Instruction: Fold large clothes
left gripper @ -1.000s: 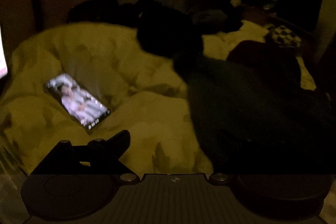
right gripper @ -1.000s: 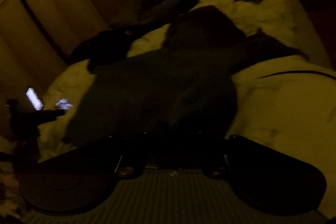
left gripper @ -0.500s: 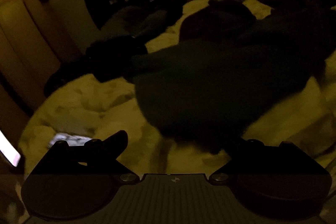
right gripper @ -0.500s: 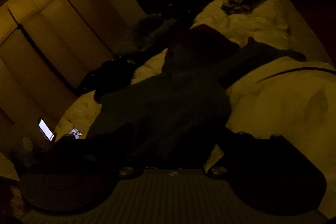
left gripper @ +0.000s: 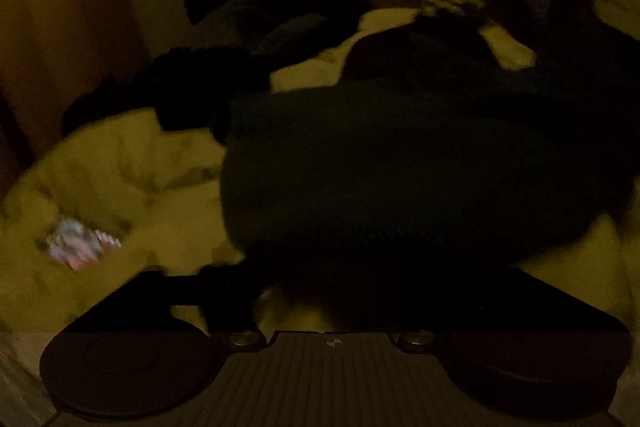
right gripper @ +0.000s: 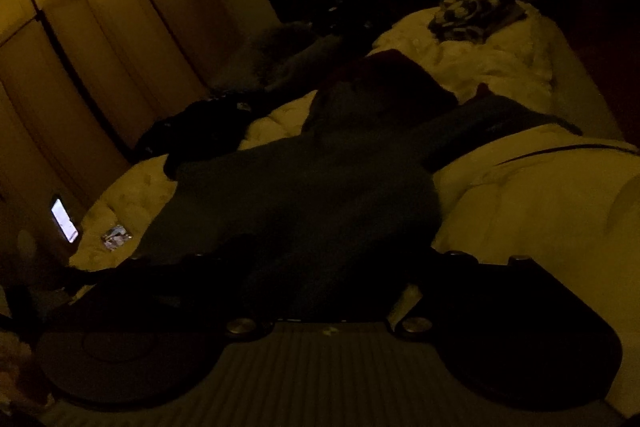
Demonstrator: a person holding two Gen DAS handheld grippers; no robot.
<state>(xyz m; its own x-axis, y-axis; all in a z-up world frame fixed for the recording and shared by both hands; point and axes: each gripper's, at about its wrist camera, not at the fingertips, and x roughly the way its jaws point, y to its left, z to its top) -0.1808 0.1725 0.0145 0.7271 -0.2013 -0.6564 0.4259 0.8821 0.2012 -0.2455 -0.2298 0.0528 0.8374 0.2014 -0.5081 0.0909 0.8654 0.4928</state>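
A large dark garment point(left gripper: 400, 179) lies spread on a pale quilted bed point(left gripper: 132, 163); it also shows in the right wrist view point(right gripper: 304, 195), with a sleeve point(right gripper: 492, 119) reaching right. My left gripper point(left gripper: 332, 291) is at the garment's near hem; its fingers are lost in the dark. My right gripper point(right gripper: 328, 283) is also at the near hem, with dark cloth between its fingers. The light is too dim to judge either jaw.
A lit phone point(left gripper: 76, 247) lies on the quilt at the left, also in the right wrist view point(right gripper: 116, 237). A second lit screen point(right gripper: 64, 219) stands by the wardrobe doors point(right gripper: 80, 59). A checkered cloth point(right gripper: 472, 11) and dark clothes point(right gripper: 200, 127) lie farther back.
The left gripper swung right from the phone toward the garment and closed in on its near hem. The right gripper lifted and now looks farther along the bed.
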